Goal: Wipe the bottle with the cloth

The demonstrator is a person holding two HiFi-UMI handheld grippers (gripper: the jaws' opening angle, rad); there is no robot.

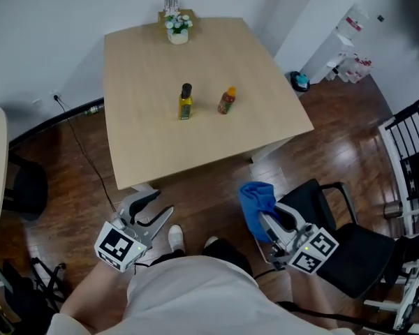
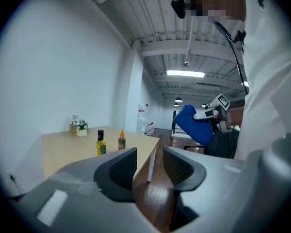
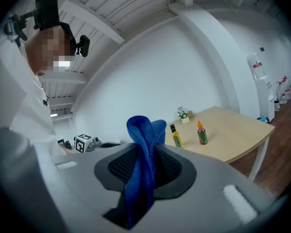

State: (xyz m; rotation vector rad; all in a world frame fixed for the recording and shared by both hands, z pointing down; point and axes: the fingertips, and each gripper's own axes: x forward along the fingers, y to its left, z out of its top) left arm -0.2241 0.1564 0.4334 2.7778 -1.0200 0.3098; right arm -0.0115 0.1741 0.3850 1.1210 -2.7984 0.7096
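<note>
down off the front edge of the table [image 1: 146,152], toward its left, the left gripper [image 1: 157,208] is hovering with its jaws apart and nothing between them. on the middle of the table, the yellow bottle [image 1: 186,102] is standing upright, with the red bottle [image 1: 227,100] standing near on its right, both well apart from the grippers. off the table's front edge, toward its right, the right gripper [image 1: 269,220] is clamping the blue cloth [image 1: 257,201], which is bunching up above its jaws.
</note>
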